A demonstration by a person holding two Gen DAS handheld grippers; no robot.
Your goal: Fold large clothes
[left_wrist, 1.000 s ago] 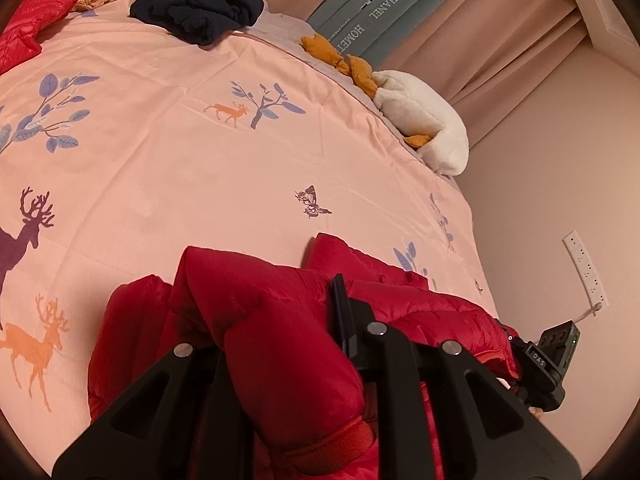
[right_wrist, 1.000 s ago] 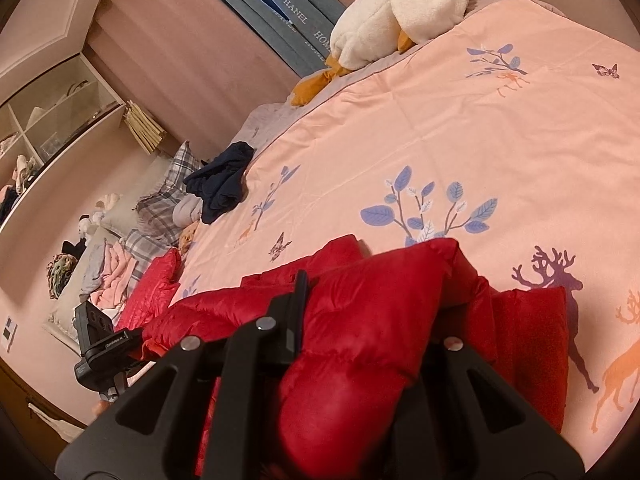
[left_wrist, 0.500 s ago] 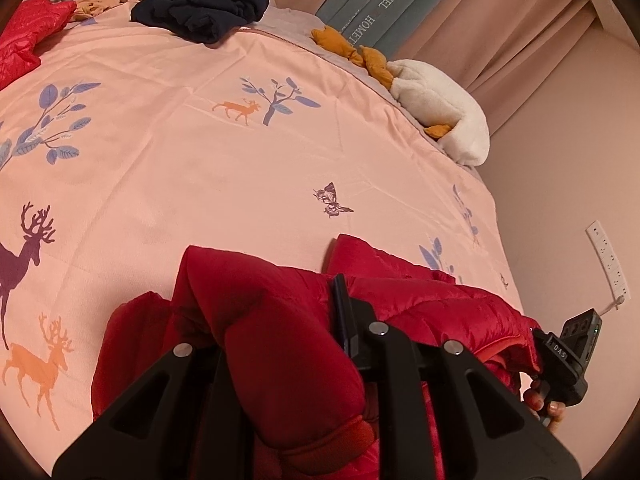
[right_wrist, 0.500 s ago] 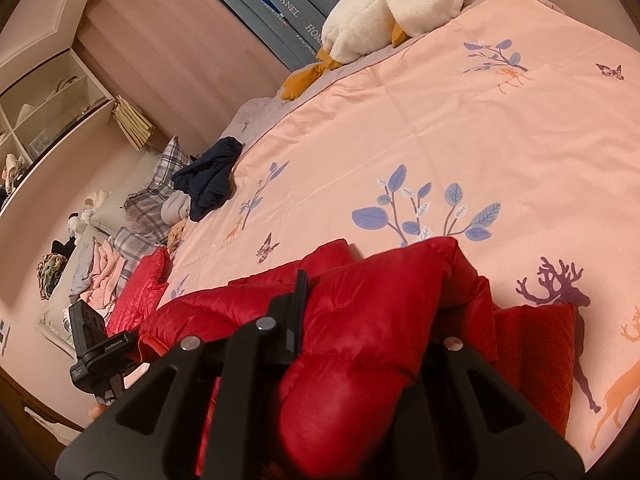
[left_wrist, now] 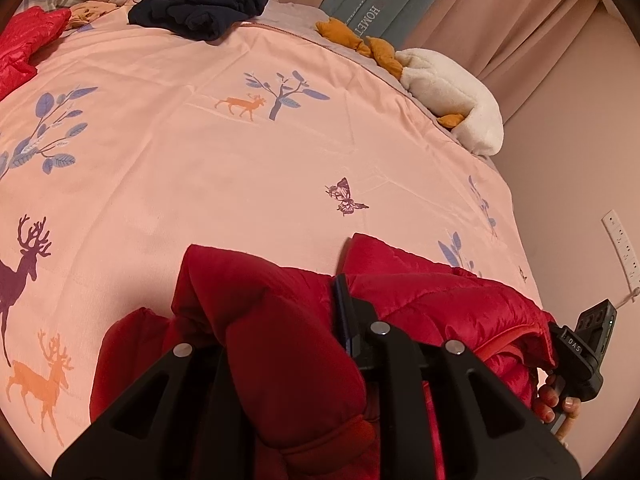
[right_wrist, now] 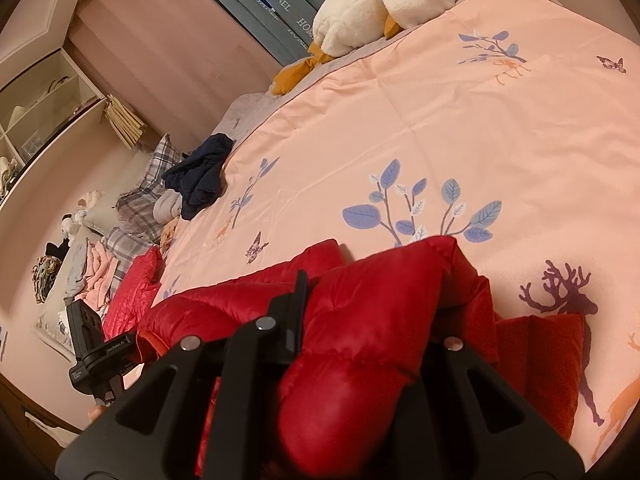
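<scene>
A red puffer jacket (left_wrist: 280, 332) hangs bunched between both grippers over the near edge of a pink bed cover (left_wrist: 240, 160). My left gripper (left_wrist: 276, 320) is shut on a thick fold of the jacket; its fingertips are buried in the fabric. My right gripper (right_wrist: 368, 304) is shut on another fold of the same jacket (right_wrist: 360, 340). The right gripper's body shows at the right in the left wrist view (left_wrist: 580, 344); the left one shows at the left in the right wrist view (right_wrist: 92, 344).
A dark navy garment (left_wrist: 200, 0) and another red garment (left_wrist: 24, 48) lie at the far side of the bed. A white plush goose (left_wrist: 452, 96) lies by the curtains. Plaid pillows and clothes (right_wrist: 132, 208) pile beside shelves (right_wrist: 40, 104). A wall socket strip (left_wrist: 620, 248) is on the right.
Both grippers have shifted slightly with the jacket still held; the bed scene has slid a little in both views. The grip has not changed.
</scene>
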